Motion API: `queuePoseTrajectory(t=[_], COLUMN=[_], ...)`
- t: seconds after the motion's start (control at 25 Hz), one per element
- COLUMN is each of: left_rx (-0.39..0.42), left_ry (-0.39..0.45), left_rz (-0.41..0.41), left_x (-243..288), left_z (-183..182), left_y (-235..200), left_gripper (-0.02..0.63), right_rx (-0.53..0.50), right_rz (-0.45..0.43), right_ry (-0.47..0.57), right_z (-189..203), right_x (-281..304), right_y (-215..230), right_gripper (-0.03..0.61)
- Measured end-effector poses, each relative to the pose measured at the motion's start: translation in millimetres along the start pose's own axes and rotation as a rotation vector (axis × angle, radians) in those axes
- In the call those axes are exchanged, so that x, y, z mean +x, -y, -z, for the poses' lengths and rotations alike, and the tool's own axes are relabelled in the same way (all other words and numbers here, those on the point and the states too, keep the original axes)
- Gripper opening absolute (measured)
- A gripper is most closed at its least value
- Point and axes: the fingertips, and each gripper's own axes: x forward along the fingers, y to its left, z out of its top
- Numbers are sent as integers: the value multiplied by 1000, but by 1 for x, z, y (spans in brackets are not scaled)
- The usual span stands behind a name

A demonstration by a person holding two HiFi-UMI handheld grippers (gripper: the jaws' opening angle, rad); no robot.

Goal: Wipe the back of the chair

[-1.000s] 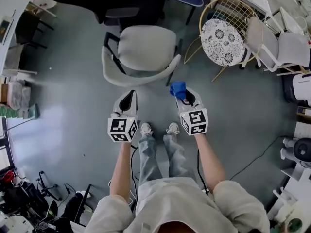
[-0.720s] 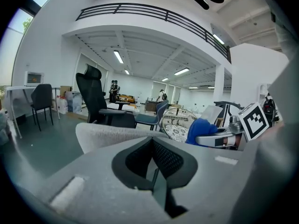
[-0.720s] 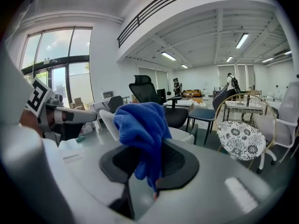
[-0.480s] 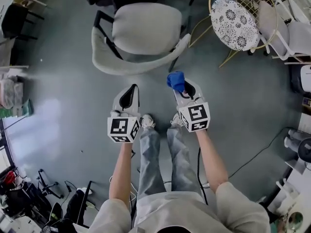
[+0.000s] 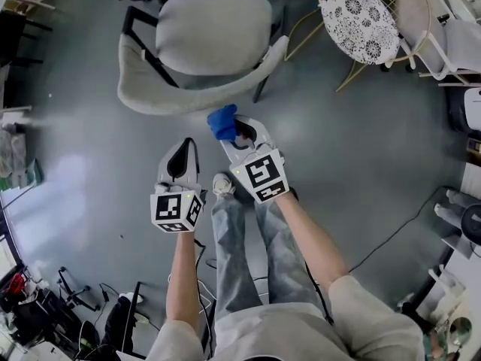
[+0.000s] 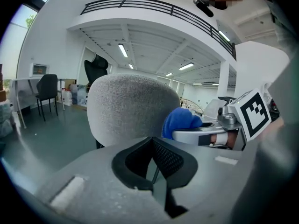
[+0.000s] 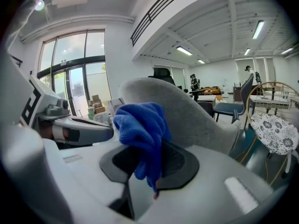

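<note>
A grey upholstered chair stands in front of me, and its curved back (image 5: 197,104) faces me in the head view. My right gripper (image 5: 235,128) is shut on a bunched blue cloth (image 5: 222,122), which hangs just short of the back's rim. To its left and lower down, my left gripper (image 5: 183,146) is shut and holds nothing. In the left gripper view the chair back (image 6: 131,108) fills the middle, with the blue cloth (image 6: 181,122) at its right edge. In the right gripper view the cloth (image 7: 140,127) drapes over the jaws, in front of the chair back (image 7: 191,118).
A wire chair with a round patterned cushion (image 5: 359,19) stands at the back right, beside white chairs (image 5: 443,28). A cable (image 5: 391,239) runs over the grey floor on the right. The person's shoes (image 5: 222,184) are just below the grippers. Desks and clutter line the left edge.
The right gripper has carried the blue cloth leftward and closer to the chair back. The left gripper has drifted slightly left and down. The chair now sits nearer in view.
</note>
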Motion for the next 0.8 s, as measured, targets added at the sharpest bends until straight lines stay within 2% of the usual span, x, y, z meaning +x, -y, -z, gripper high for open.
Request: queuePoseTrajectory(t=[0.24,0.52,0.8], left_rx=[-7,-12,-17], left_ry=[-8,-15,-22], left_rz=[-28,-32,-16], left_x=[-2,7,26], left_z=[3,4,2], left_y=[-5,-2,8], left_gripper=[2,2,2], right_rx=[-45,-83,-94], right_rz=[-61,-56,-22], right_ry=[-1,-19,-55], right_z=[-9,-4,9], right_x=[29,26,15], right_y=[-7,13,56], right_gripper=[101,101,101])
